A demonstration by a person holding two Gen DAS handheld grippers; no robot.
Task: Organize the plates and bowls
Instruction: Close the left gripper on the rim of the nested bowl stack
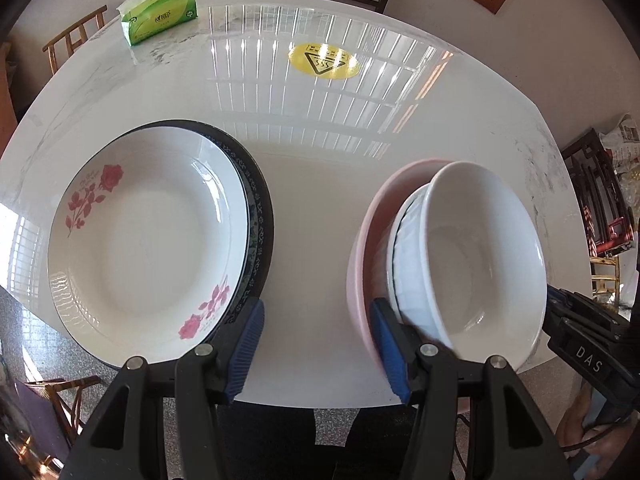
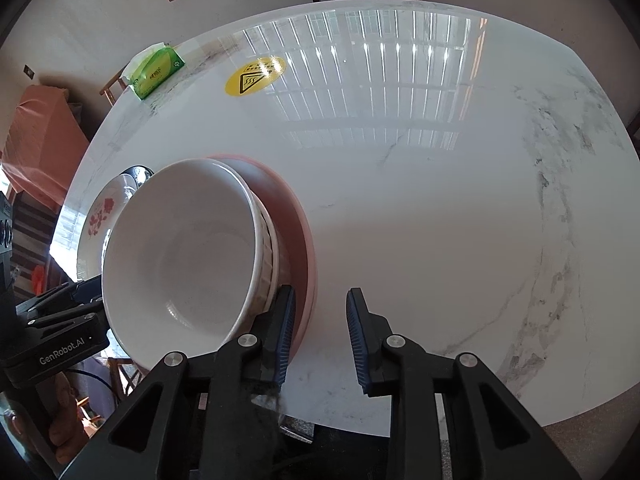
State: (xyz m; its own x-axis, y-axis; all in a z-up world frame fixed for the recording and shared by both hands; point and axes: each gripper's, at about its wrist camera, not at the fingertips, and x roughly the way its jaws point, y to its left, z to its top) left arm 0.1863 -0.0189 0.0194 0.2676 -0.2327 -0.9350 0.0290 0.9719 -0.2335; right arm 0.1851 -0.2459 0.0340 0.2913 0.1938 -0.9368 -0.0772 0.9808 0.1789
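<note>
A white plate with pink roses lies on a dark patterned plate at the table's left. To the right, a plain white bowl sits in a ribbed white bowl, both nested in a pink bowl. My left gripper is open and empty above the gap between the two stacks. My right gripper is open and empty just right of the bowl stack; its left finger is near the pink bowl's rim. The rose plate shows behind the bowls.
A green tissue pack sits at the far left of the white marble table, near a yellow hot-surface sticker. Wooden chairs stand around the table. The right gripper's body shows at the right edge of the left wrist view.
</note>
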